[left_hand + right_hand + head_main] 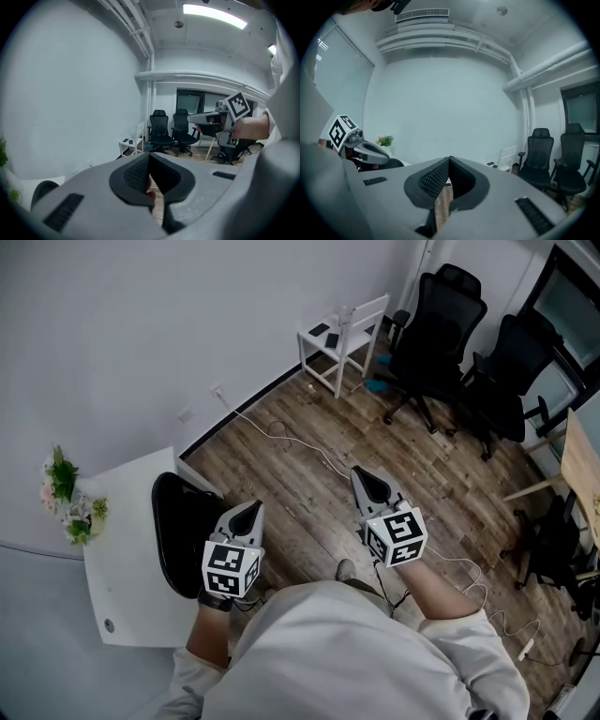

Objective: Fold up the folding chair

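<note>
Standing unfolded beside the far wall, the white folding chair (342, 338) has its seat level and its backrest upright on the side toward the black office chairs (436, 324). Small dark items (323, 332) lie on the seat. The chair is ahead of both grippers and well apart from them, across a stretch of wooden floor (300, 484) crossed by a white cable (305, 448). In the head view it lies up and slightly right of the midline, so the right gripper (367, 482) is judged the nearer and the left gripper (246, 512) the farther. The left gripper is held over the edge of a white table (122, 559). Left gripper view: both jaws are pressed together at the tips with nothing between them, and the chair (133, 140) shows small, left of the jaw line. Right gripper view: the jaws are likewise closed on nothing, and the chair (506, 157) shows to the right of the jaw line. Neither gripper touches the chair. Any grasp on the backrest or seat edge would require closing the distance and parting the jaws, and the items on the seat may slide if it tilts.
</note>
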The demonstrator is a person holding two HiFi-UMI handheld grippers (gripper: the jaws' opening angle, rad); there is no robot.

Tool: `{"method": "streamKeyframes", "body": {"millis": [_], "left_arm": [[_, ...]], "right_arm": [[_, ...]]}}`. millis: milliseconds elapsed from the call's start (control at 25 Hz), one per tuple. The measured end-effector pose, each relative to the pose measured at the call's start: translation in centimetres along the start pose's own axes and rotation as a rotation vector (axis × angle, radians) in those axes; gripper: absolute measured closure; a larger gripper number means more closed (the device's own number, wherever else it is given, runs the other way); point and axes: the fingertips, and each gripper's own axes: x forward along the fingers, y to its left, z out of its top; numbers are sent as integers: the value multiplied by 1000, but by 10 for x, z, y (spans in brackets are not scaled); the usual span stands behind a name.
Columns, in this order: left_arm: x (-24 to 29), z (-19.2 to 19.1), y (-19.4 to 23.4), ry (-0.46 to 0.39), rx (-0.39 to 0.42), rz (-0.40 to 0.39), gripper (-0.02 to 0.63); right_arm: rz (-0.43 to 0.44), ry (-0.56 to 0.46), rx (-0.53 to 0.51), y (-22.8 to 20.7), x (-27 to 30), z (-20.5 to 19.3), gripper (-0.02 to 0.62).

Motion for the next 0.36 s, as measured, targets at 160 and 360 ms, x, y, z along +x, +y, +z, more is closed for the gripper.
{"method": "streamKeyframes", "body": {"millis": [160,360], "left_arm": [[-1,0,1,3,0,12,598],[-1,1,2,5,-3,21,598]], "right_arm": [[6,-10,-2,0,0,2,580],[14,-9,-4,0,-1,1,580]]}}
